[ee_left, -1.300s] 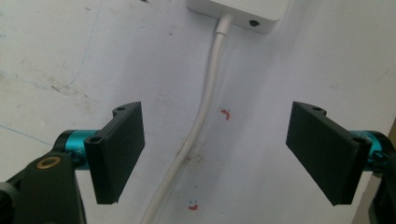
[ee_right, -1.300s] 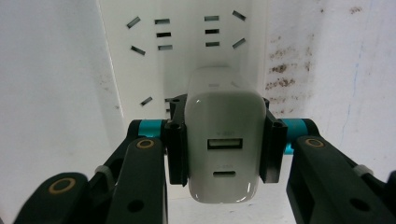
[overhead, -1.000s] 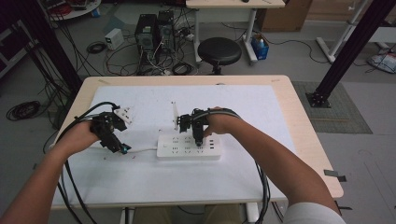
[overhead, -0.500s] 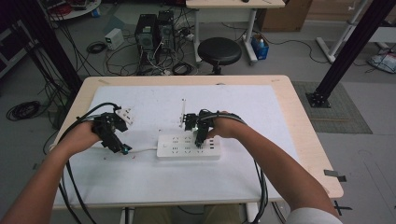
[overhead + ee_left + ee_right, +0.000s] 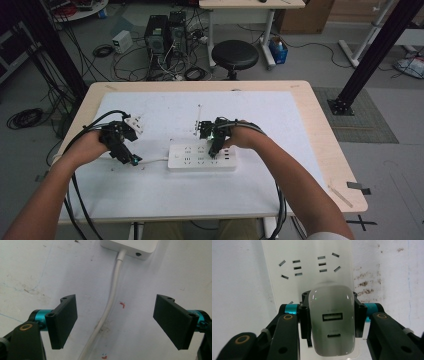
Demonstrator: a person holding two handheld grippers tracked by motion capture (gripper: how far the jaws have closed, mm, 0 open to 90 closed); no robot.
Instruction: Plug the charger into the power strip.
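While I count across the table [image 5: 310, 150] from the left, I find one cord [image 5: 110, 307], one strip [image 5: 202, 156] and one charger [image 5: 333, 322], with my two grippers set over them. My left gripper [image 5: 131, 160] hangs low over the sheet, jaws wide apart and holding nothing; in the left gripper view the cord runs up between them, touching neither, to the strip's end at the top edge. That hand is bent down at the wrist, forearm coming in from the lower left of the high view. One strip lies flat across the middle of the table, cord end toward my left gripper. My right gripper [image 5: 332, 317] points down at the strip's right half; its jaws have just been easing apart, yet the charger still sits between the pads, which lie right against its two sides. In the right gripper view the charger stands on the strip, its two ports facing the camera, with two groups of free slots beyond it. My right wrist is arched over the strip, forearm angling in from the lower right.
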